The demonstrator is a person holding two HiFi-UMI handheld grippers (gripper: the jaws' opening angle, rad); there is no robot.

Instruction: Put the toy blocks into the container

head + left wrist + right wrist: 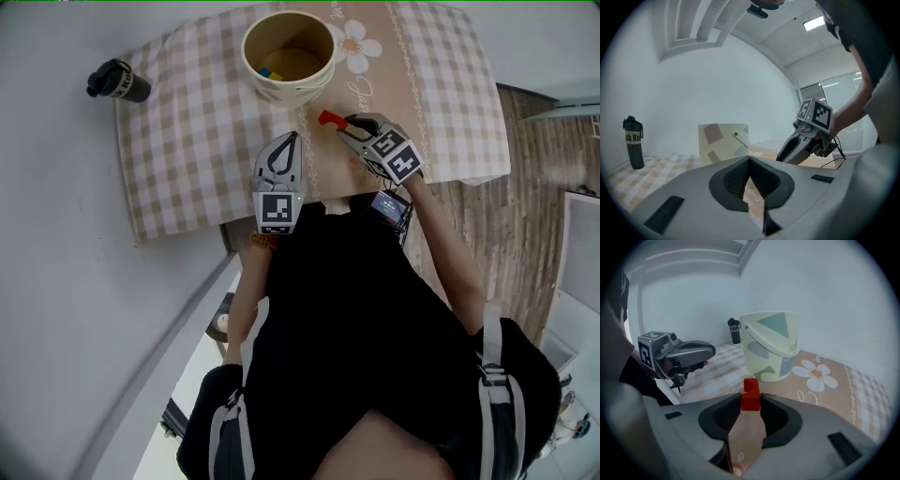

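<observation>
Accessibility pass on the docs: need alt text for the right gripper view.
The right gripper pinches a small red plastic toy block between its jaws, with a cream plastic bucket standing beyond it on a beige checked tablecloth. The left gripper is held at left, and a black bottle stands behind near the wall.

Table (178, 169) covered in a beige-and-white checked cloth sits against a plain pale wall (717, 79), with wood-plank floor (530, 216) to its right. One lit rectangular ceiling panel (813, 22). Far glazed panels (836, 89), probably windows, look bright.
</observation>
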